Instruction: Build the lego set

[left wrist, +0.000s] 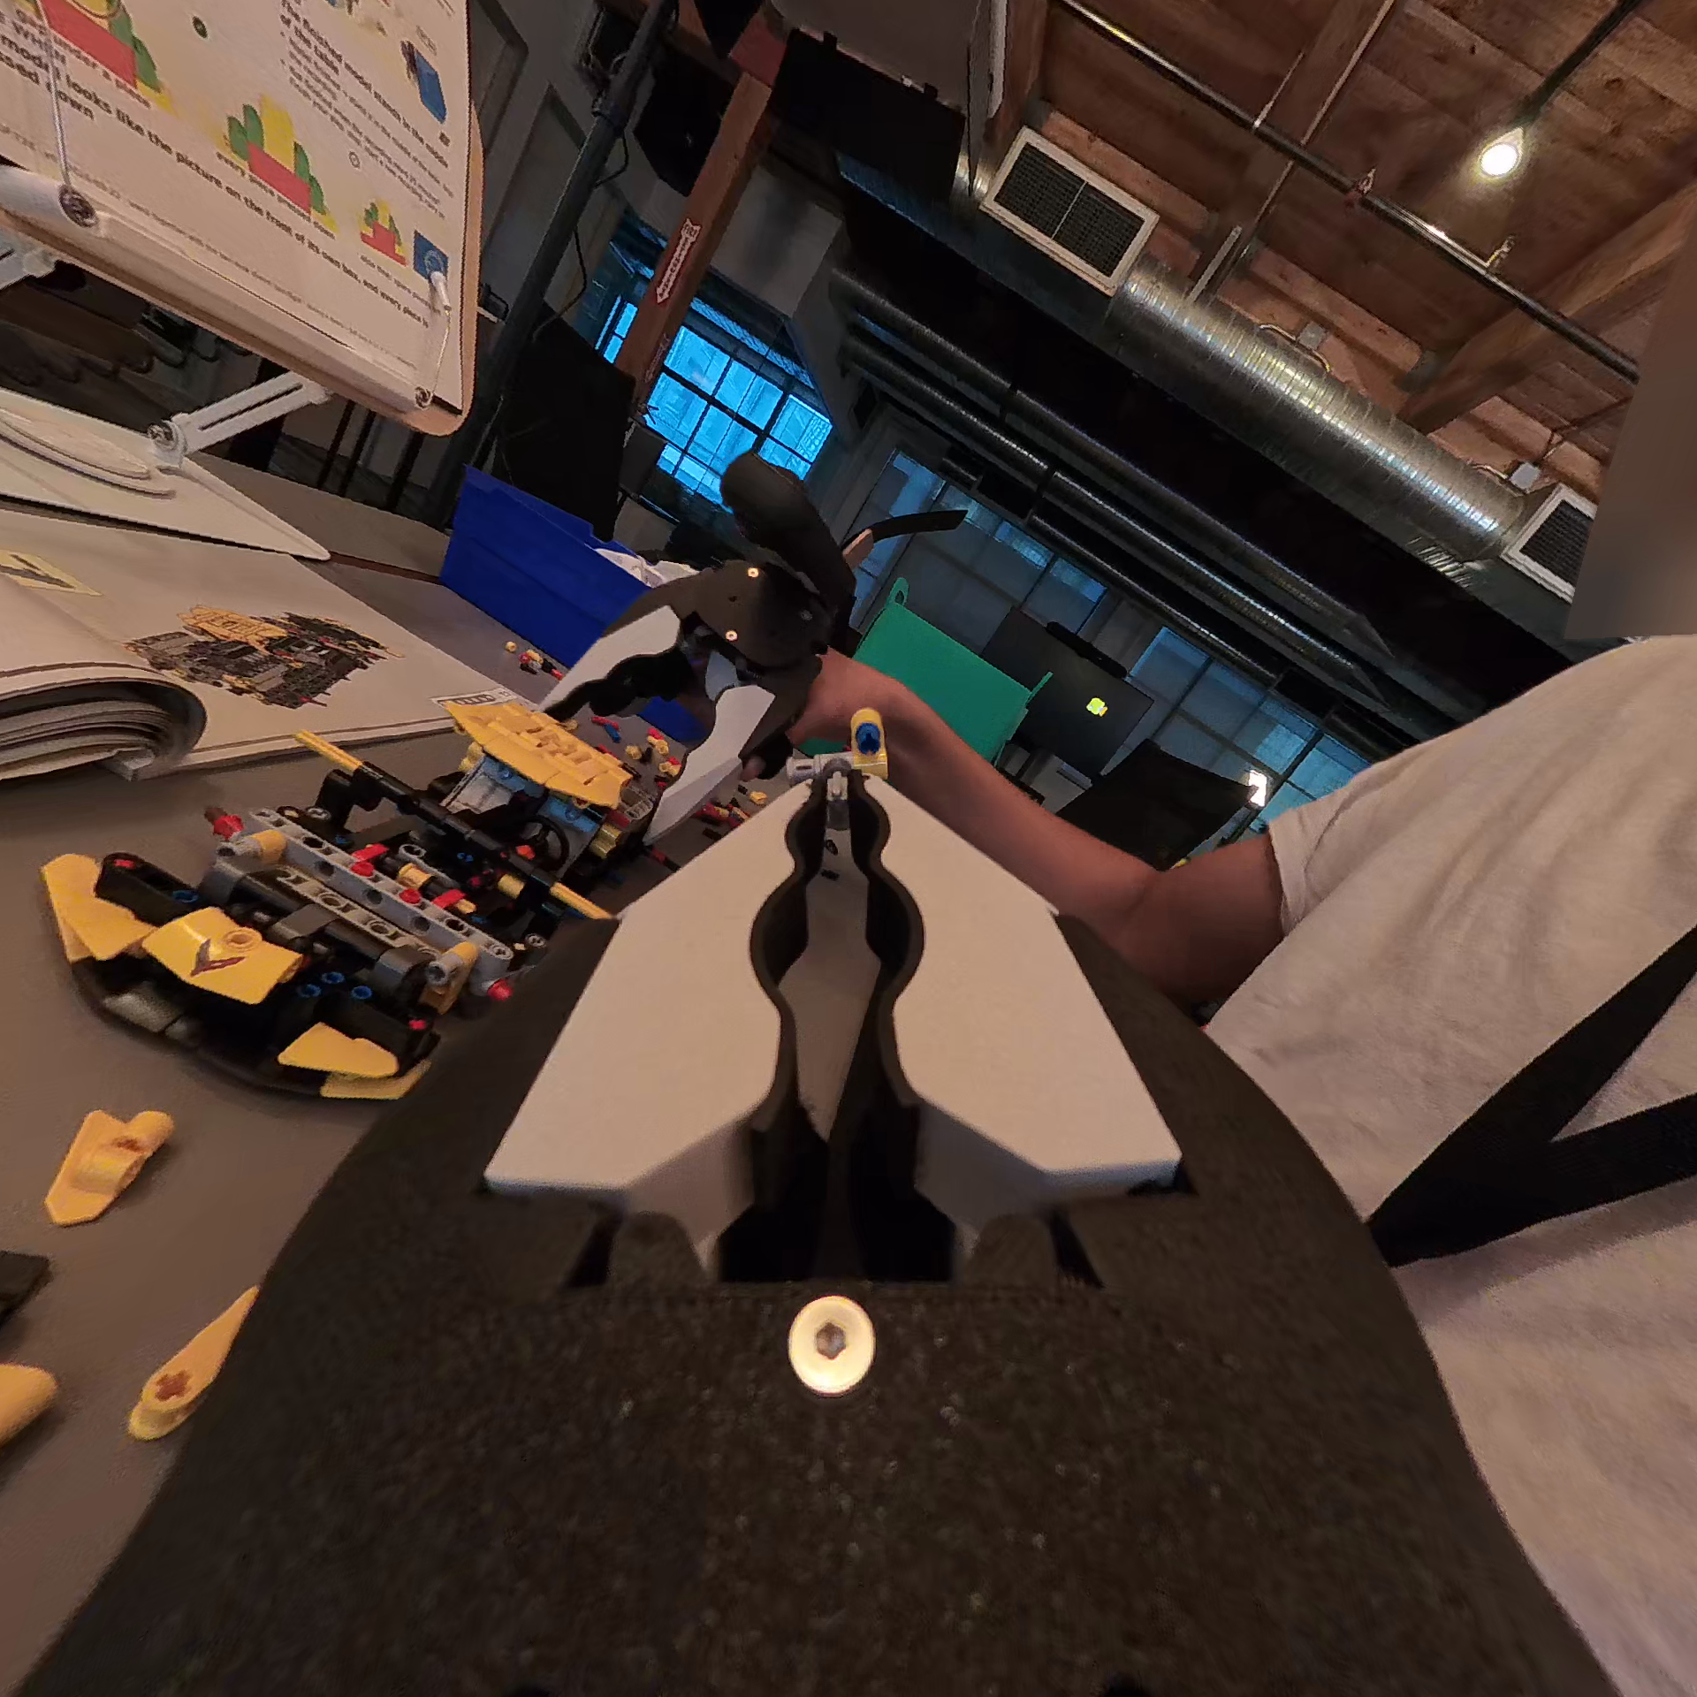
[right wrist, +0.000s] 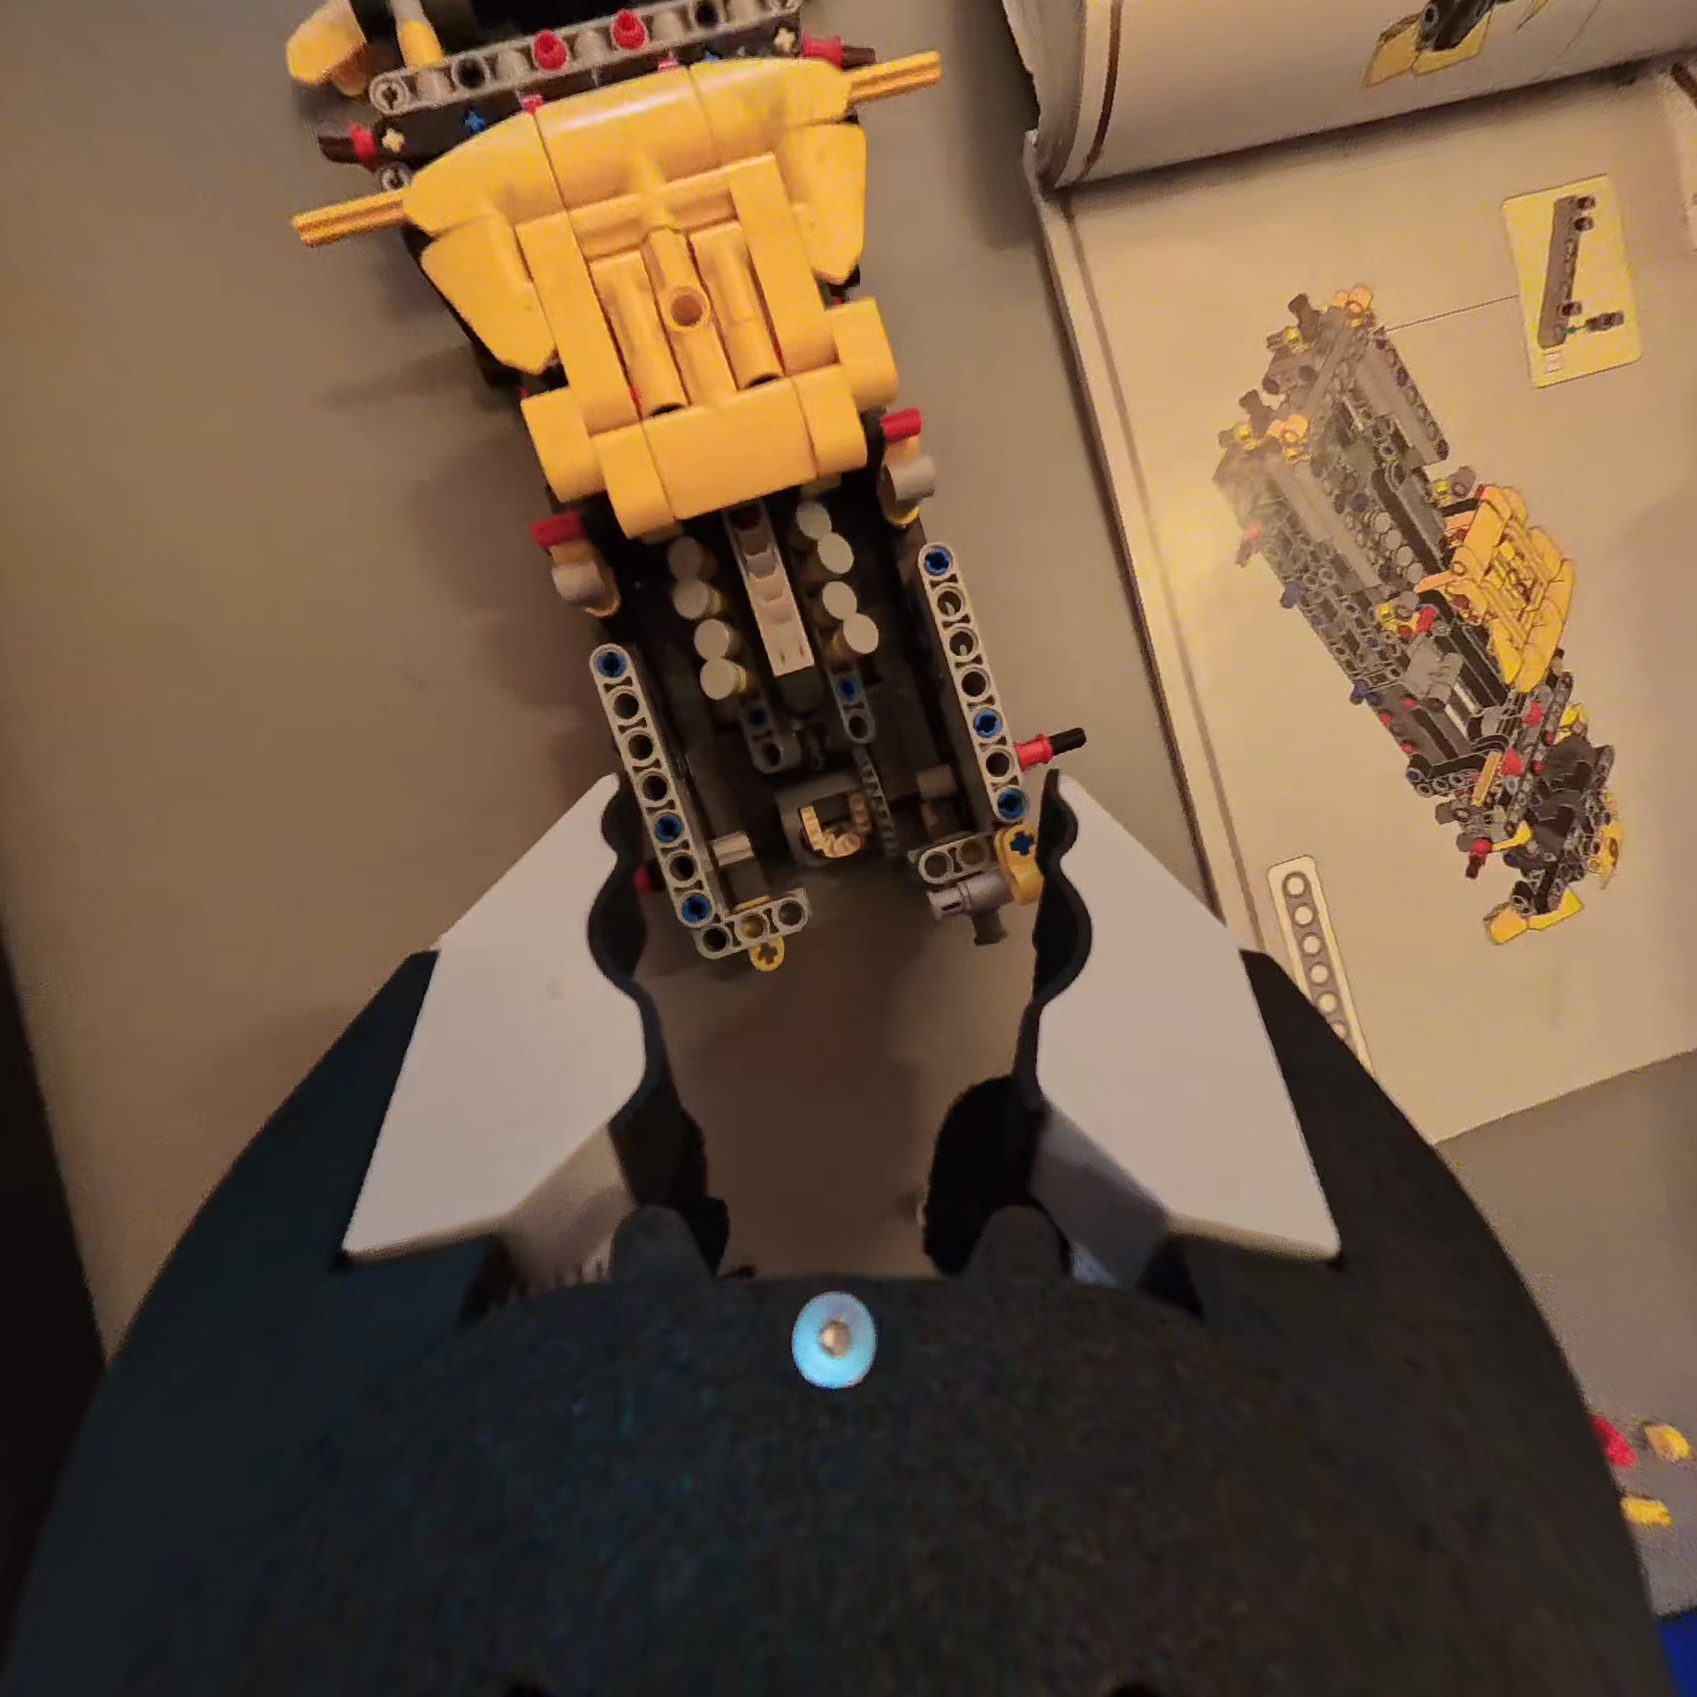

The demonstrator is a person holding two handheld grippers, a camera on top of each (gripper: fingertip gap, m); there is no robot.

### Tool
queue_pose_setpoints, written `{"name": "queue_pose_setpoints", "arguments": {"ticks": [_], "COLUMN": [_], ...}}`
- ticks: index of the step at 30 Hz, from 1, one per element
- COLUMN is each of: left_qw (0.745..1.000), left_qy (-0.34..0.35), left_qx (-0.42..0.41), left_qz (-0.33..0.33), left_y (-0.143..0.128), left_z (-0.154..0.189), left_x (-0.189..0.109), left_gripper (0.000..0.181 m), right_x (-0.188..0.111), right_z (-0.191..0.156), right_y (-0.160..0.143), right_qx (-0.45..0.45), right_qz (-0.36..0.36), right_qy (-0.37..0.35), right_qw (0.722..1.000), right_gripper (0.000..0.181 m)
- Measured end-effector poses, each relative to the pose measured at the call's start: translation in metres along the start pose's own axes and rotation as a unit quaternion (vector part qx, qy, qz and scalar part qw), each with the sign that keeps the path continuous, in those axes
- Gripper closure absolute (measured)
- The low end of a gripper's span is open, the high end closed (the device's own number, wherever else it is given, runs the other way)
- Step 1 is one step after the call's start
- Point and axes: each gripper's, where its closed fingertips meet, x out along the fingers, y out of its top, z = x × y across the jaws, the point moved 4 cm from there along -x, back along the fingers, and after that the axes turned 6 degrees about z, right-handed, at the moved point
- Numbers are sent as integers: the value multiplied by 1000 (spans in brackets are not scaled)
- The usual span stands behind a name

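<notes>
The yellow, black and grey lego car model [left wrist: 367, 882] lies on the grey table. My left gripper [left wrist: 831, 803] is raised above the table and shut on a small grey-and-yellow connector piece with a blue pin [left wrist: 863, 742] at its fingertips. In the right wrist view, my right gripper [right wrist: 831, 808] is open and looks down on the model [right wrist: 716, 367]. Its fingers sit on either side of the model's open grey-beam end. The right gripper also shows in the left wrist view [left wrist: 679, 679], over the model's far end.
The open instruction booklet [right wrist: 1377, 597] lies beside the model and also shows in the left wrist view [left wrist: 184, 643]. Loose yellow panels [left wrist: 106, 1162] lie near the model's nose. A blue bin [left wrist: 533, 569], small scattered pieces [left wrist: 643, 744] and a picture board on a stand [left wrist: 248, 184] are farther back.
</notes>
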Motion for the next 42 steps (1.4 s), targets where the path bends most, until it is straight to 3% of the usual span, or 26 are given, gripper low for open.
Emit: {"name": "queue_pose_setpoints", "arguments": {"ticks": [5,6,8,9,12,16,19,22,24,27,33,37,42], "left_qw": [1000,999,999,999,1000,988,974,943,921,906,921,941,939], "left_qy": [-3,-7,-13,-16,-13,41,108,249,314,354,319,273,279], "left_qx": [-26,-32,-42,-38,22,147,194,205,219,217,190,128,122], "left_qz": [7,8,15,15,13,19,54,82,74,88,121,156,161], "left_y": [1,2,2,2,2,13,47,84,94,100,98,97,98], "left_z": [-5,-6,-6,-5,0,-2,-25,-80,-107,-120,-113,-108,-110], "left_x": [4,6,10,12,19,18,7,-18,-34,-48,-46,-45,-50], "left_gripper": [177,177,177,177,177,177,177,177,177,177,177,177,177], "right_x": [3,-2,-17,-25,-38,-27,-2,10,13,2,2,5,6], "right_z": [-12,-11,-20,-33,-104,-133,-126,-119,-114,-110,-103,-102,-103], "right_y": [7,10,28,46,116,154,154,151,146,141,135,135,133], "right_qx": [-3,-3,16,34,85,152,154,164,180,190,222,228,224], "right_qz": [9,19,66,113,303,421,438,454,461,486,490,484,480], "right_qy": [-23,-44,-60,-48,111,141,99,95,82,80,93,94,88], "right_qw": [1000,999,996,992,943,883,880,871,865,850,838,840,843], "right_gripper": [97,88,81,86,110,122,131,131,122,129,132,130,131]}}
